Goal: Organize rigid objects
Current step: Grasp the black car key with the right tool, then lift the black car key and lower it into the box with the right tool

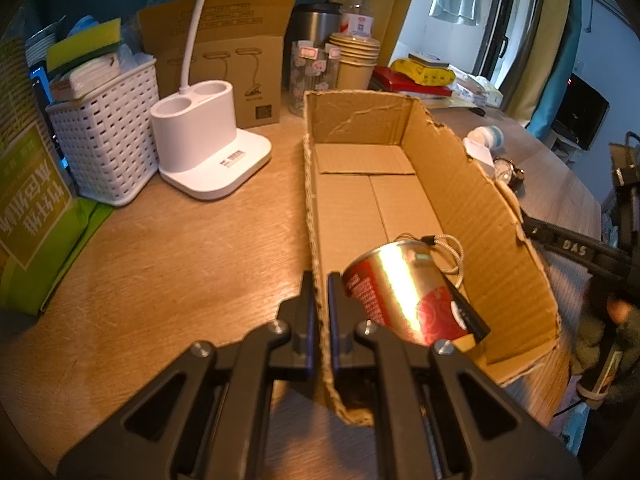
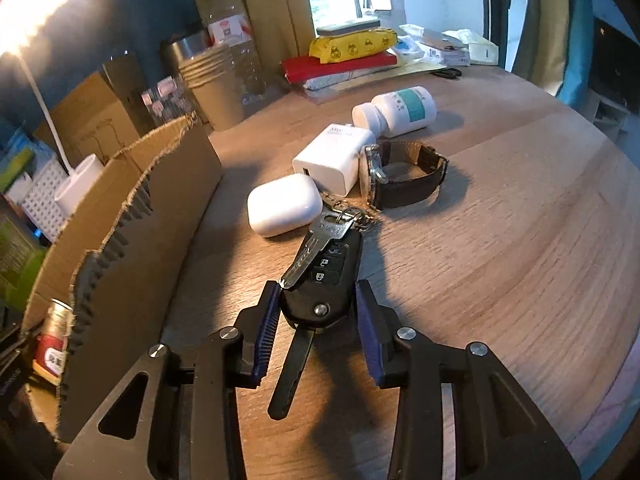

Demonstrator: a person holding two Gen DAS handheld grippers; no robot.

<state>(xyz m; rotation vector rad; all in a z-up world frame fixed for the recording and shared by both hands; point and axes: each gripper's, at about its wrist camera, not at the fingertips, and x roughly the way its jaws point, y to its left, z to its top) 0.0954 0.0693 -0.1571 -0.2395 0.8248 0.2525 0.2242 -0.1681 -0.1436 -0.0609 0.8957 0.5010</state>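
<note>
My left gripper (image 1: pixel 321 280) is shut on the near left wall of an open cardboard box (image 1: pixel 440 152). Inside the box a red and silver can (image 1: pixel 400 292) lies tilted, with a thin cord (image 1: pixel 452 256) behind it. In the right wrist view my right gripper (image 2: pixel 318 292) straddles a black car key fob (image 2: pixel 332 268) that lies on the wooden table, its pads against the fob's sides. A metal key and ring rest on the fob. Beyond it lie a white earbud case (image 2: pixel 284 204), a white charger (image 2: pixel 332 160), a dark-strapped watch (image 2: pixel 404 176) and a white pill bottle (image 2: pixel 396 114).
Left of the box stand a white lamp base (image 1: pixel 208 136), a white woven basket (image 1: pixel 108 140) and a green package (image 1: pixel 28 208). Paper cups (image 1: pixel 356 60), a steel mug, a water bottle and stacked packets (image 2: pixel 352 52) line the back. The table's curved edge runs on the right.
</note>
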